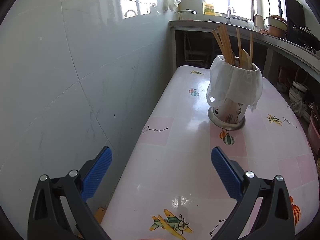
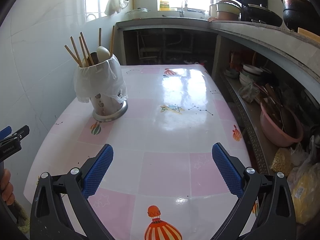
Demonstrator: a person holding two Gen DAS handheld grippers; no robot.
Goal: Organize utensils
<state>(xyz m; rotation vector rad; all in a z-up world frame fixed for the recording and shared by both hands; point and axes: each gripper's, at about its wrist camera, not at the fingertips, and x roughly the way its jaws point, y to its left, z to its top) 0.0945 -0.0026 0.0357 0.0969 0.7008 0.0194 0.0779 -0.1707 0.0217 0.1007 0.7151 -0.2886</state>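
Observation:
A metal utensil holder (image 1: 230,112) lined with a white plastic bag stands upright on the pink-and-white table (image 1: 180,170). It holds several wooden chopsticks (image 1: 222,42) and a pale spoon (image 1: 245,59). The holder also shows in the right wrist view (image 2: 108,106), with chopsticks (image 2: 80,50) and spoon (image 2: 103,53). My left gripper (image 1: 161,161) is open and empty, above the table's near left edge, well short of the holder. My right gripper (image 2: 163,158) is open and empty over the table's near part (image 2: 170,170). The left gripper shows at the right wrist view's left edge (image 2: 12,138).
A tiled wall (image 1: 70,80) runs along the table's left side. A counter (image 2: 260,32) with pots and a sink wraps the back and right. Shelves under it hold bowls (image 2: 250,73), a pink basin (image 2: 280,128) and yellow bags (image 2: 304,192).

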